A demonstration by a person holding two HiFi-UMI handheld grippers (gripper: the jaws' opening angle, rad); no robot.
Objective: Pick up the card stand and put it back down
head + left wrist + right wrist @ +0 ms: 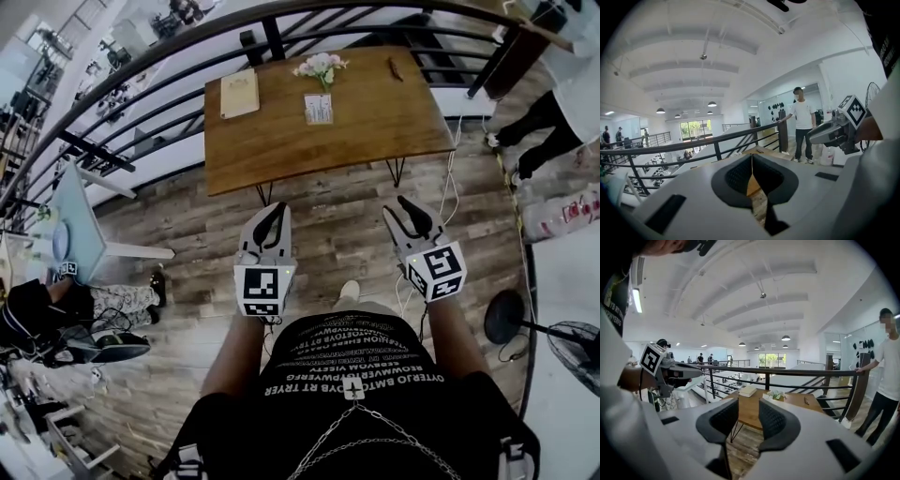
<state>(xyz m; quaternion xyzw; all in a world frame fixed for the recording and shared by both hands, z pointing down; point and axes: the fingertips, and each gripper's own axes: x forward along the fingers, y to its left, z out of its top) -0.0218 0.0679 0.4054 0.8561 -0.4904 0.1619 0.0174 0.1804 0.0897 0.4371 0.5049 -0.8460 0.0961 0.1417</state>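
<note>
Approaching was judged the step in hand: the card stand [319, 109] stood on the bench [375, 117], well ahead. The left claw [277, 214] was pressed together, the right claw [405, 211] parted and empty; a forward reach was called for.

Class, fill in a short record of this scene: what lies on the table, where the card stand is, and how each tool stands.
Table: wooden, on thin legs
Card stand: on the table, near its middle, untouched
Other items: flowers beyond the stand, book to its left
Left tool: shut, empty, above the floor
Right tool: open, empty, above the floor
</note>
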